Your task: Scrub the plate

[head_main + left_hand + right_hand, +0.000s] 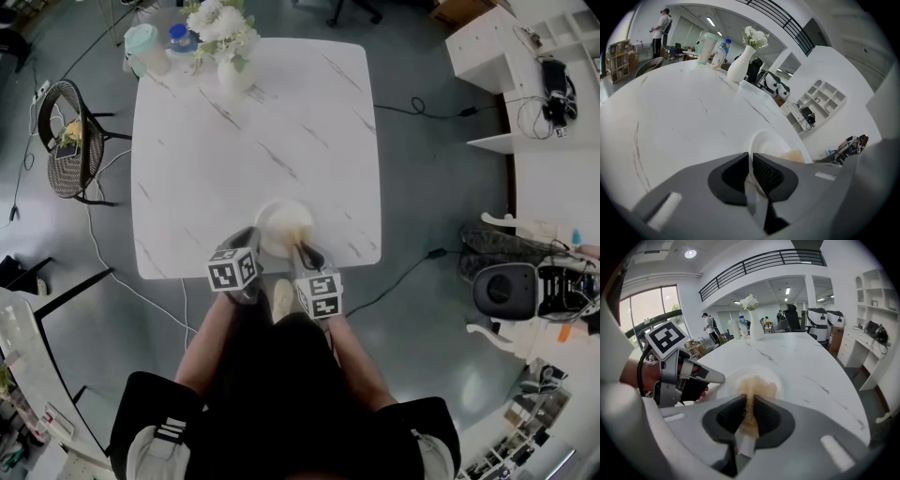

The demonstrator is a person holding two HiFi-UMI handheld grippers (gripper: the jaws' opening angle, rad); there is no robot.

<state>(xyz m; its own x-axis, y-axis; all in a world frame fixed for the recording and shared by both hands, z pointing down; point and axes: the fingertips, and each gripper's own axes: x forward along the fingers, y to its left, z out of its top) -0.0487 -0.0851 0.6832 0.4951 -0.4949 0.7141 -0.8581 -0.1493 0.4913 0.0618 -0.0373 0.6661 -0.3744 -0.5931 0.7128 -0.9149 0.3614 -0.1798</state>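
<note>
Marble table [253, 141], left gripper [752, 174] fingers clamped on plate [768, 143] rim, right gripper [749, 417] fingers gripping tan scrubber [758, 387]

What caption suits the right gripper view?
Right gripper pinches a tan scrubber on the white plate while the left gripper clamps its rim.

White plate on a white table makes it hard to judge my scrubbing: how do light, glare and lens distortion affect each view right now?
Head view: even light, no hard shadows; the plate nearly washes out against the marble table. Left gripper view: heavy fisheye, dark corners, plate rim pale. Right gripper view: the tan scrubber contrasts well; windows at left are bright.
</note>
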